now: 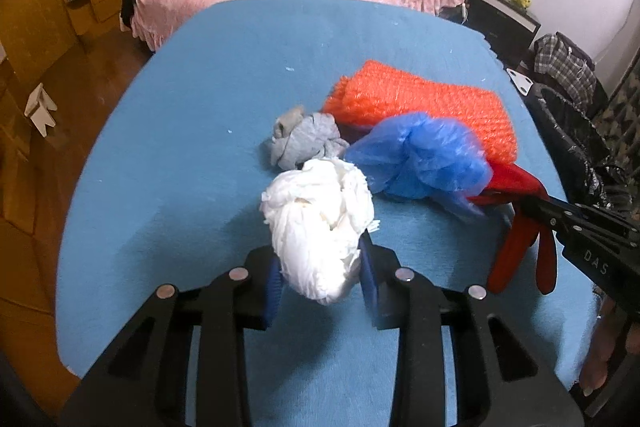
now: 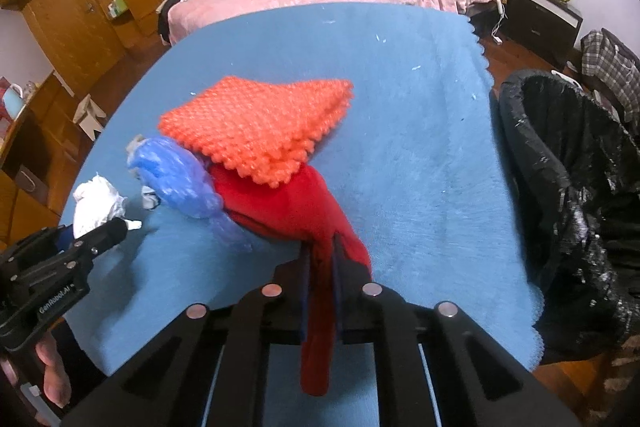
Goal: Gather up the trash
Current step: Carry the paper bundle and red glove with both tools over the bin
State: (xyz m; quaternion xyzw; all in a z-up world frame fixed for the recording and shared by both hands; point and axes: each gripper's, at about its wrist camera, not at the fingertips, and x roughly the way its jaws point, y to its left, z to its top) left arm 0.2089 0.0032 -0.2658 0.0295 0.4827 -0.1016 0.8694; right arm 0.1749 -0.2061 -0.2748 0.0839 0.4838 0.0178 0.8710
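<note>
Left wrist view shows a grey crumpled rag (image 1: 306, 141) behind the pile, barely seen from the right wrist; right wrist view shows the bin w/ black liner (image 2: 560, 179) just off the table's right edge, contents not visible. Left gripper (image 1: 320, 279) clamped on white tissue wad (image 1: 320, 223). Right gripper (image 2: 322, 259) pinched tight on red cloth (image 2: 288, 203), which lies on blue table cover (image 2: 420, 155) under the orange bubble wrap (image 2: 256, 123), blue plastic bag (image 2: 176, 179) beside it.
</note>
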